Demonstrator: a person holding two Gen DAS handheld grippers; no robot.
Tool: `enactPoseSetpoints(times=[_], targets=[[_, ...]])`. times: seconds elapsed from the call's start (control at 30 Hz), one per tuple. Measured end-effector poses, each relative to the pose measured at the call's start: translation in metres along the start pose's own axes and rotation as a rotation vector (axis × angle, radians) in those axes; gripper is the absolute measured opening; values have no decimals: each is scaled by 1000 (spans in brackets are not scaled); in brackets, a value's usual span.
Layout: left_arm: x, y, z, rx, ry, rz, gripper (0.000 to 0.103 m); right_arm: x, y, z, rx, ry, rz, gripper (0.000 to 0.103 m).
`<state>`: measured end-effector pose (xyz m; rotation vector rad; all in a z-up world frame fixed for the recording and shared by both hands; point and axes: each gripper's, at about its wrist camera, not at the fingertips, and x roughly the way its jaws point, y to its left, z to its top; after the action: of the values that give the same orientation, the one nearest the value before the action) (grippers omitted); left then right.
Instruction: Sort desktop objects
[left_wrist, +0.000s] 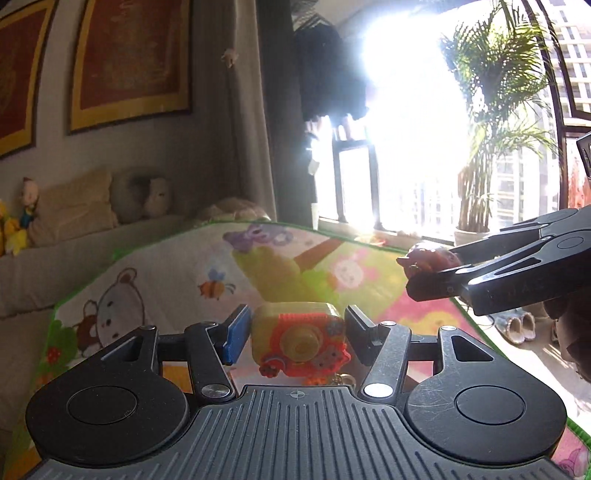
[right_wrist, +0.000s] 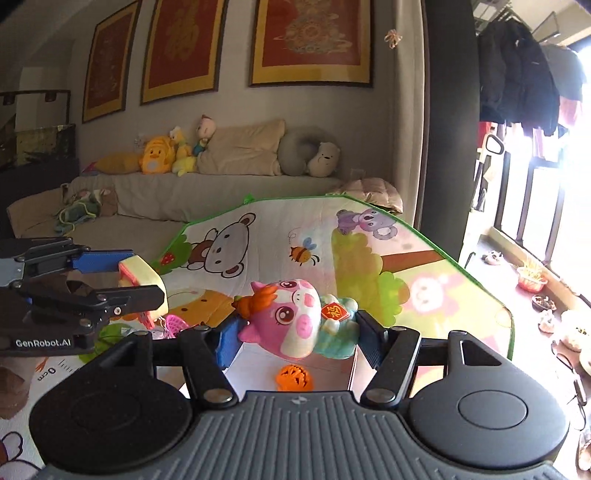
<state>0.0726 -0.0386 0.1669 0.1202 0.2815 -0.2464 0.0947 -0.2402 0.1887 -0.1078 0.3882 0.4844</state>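
Observation:
My left gripper (left_wrist: 295, 332) is shut on a yellow toy camera (left_wrist: 299, 339) with an orange patterned front, held above the cartoon play mat (left_wrist: 155, 280). My right gripper (right_wrist: 295, 332) is shut on a pink and white pig toy (right_wrist: 295, 317) with a teal body, also held above the mat (right_wrist: 424, 280). In the left wrist view the right gripper (left_wrist: 436, 277) comes in from the right with the pig toy (left_wrist: 428, 260). In the right wrist view the left gripper (right_wrist: 144, 280) comes in from the left with the camera (right_wrist: 142, 275).
An orange openwork ball (right_wrist: 293, 378) and a pink mesh toy (right_wrist: 173, 325) lie on the mat below my grippers. A sofa (right_wrist: 192, 199) with plush toys stands behind the mat. A window (left_wrist: 406, 147), a potted palm (left_wrist: 491, 110) and slippers (left_wrist: 513, 325) are to the right.

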Motion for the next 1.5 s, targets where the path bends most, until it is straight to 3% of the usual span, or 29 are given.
enactPoseSetpoints(times=[0.03, 0.1, 0.23, 0.37, 0.53, 0.63, 0.83, 0.9, 0.97, 1.1, 1.2, 1.37, 1.5], targets=[[12, 4, -3, -25, 8, -17, 65, 14, -3, 0, 10, 16, 2, 65], [31, 13, -14, -69, 54, -29, 86, 43, -8, -5, 29, 65, 33, 68], [22, 29, -44, -101, 101, -11, 98, 74, -14, -21, 89, 142, 6, 71], [-3, 44, -90, -60, 180, 80, 100, 75, -7, -34, 46, 152, -10, 71], [-23, 75, -150, -183, 314, 197, 100, 83, 26, -34, -10, 183, 45, 74], [-33, 92, -170, -254, 330, 255, 100, 98, 61, -28, -46, 224, 134, 78], [-48, 104, -188, -344, 311, 236, 101, 160, 109, -12, 35, 362, 246, 77], [-48, 101, -186, -343, 285, 234, 102, 190, 122, -7, 61, 416, 250, 69], [-49, 99, -186, -336, 276, 224, 102, 227, 134, -3, 75, 484, 224, 41], [-48, 97, -187, -339, 265, 204, 103, 292, 155, -1, -9, 494, 78, 38], [-48, 105, -189, -392, 272, 205, 103, 347, 156, -5, 21, 565, -6, 38], [-47, 116, -193, -471, 286, 187, 103, 393, 149, -10, 122, 670, 2, 30], [-49, 115, -193, -468, 272, 163, 103, 386, 154, -17, 160, 728, 88, 27]])
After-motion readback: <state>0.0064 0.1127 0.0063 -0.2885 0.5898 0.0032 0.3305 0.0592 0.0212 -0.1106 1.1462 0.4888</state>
